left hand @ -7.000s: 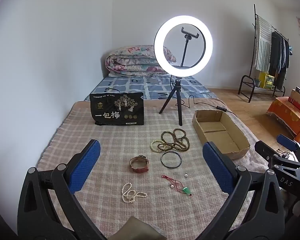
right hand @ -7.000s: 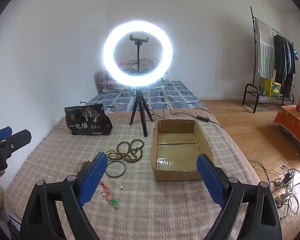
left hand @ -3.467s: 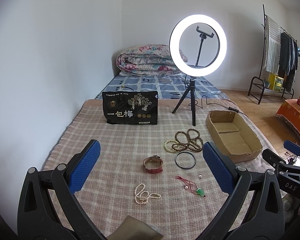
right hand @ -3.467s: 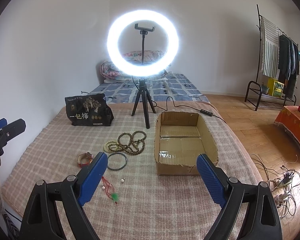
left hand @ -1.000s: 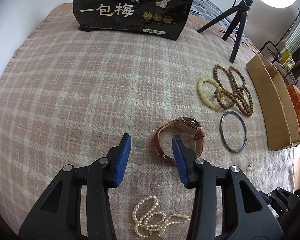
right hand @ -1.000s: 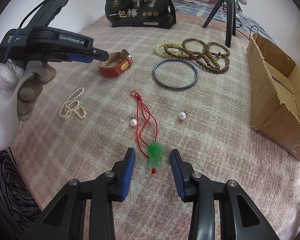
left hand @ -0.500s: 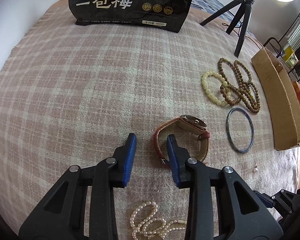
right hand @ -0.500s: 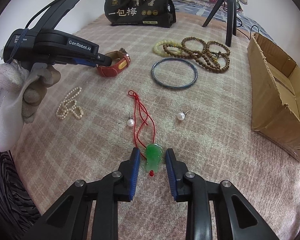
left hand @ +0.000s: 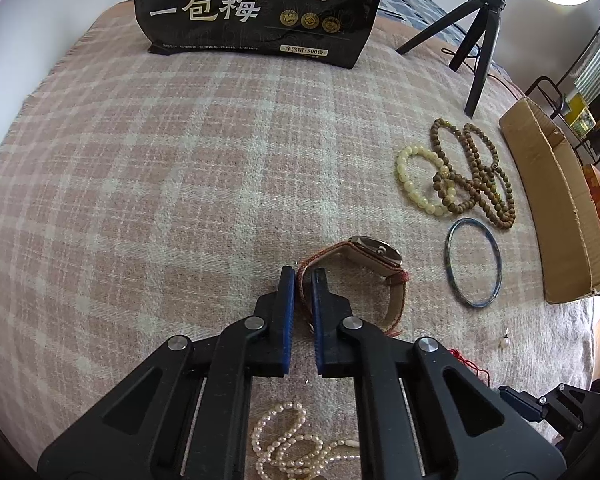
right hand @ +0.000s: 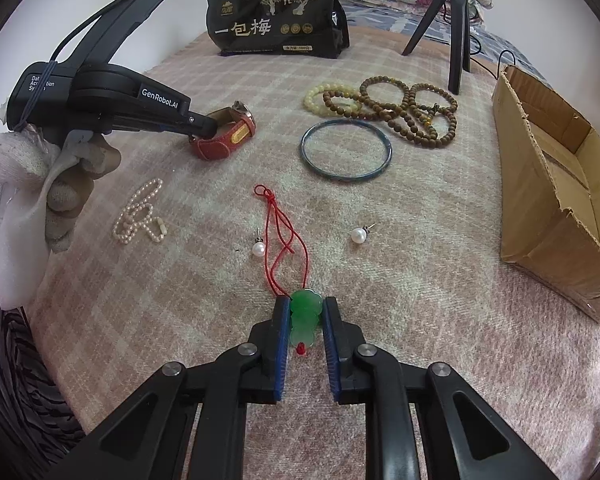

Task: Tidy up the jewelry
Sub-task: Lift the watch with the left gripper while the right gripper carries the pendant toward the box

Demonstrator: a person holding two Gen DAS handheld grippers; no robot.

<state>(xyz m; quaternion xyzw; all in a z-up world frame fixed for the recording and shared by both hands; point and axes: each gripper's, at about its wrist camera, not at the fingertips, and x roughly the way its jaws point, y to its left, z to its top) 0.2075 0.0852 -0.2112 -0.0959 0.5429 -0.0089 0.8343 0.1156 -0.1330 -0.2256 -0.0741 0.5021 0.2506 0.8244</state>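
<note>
Pinching the watch [left hand: 374, 254] strap mid-blanket, the left gripper [left hand: 304, 276] looks clamped; the right gripper [right hand: 306, 306], narrowed, squeezes the green jade pendant [right hand: 306, 314] near the blanket's [left hand: 160, 160] front edge.

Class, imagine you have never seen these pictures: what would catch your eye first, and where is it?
Probably the green pendant on its red cord, pinched by the right gripper at the near edge of the plaid blanket. Next, the left gripper clamping the red-strapped watch, with the cardboard box waiting at right.
</note>
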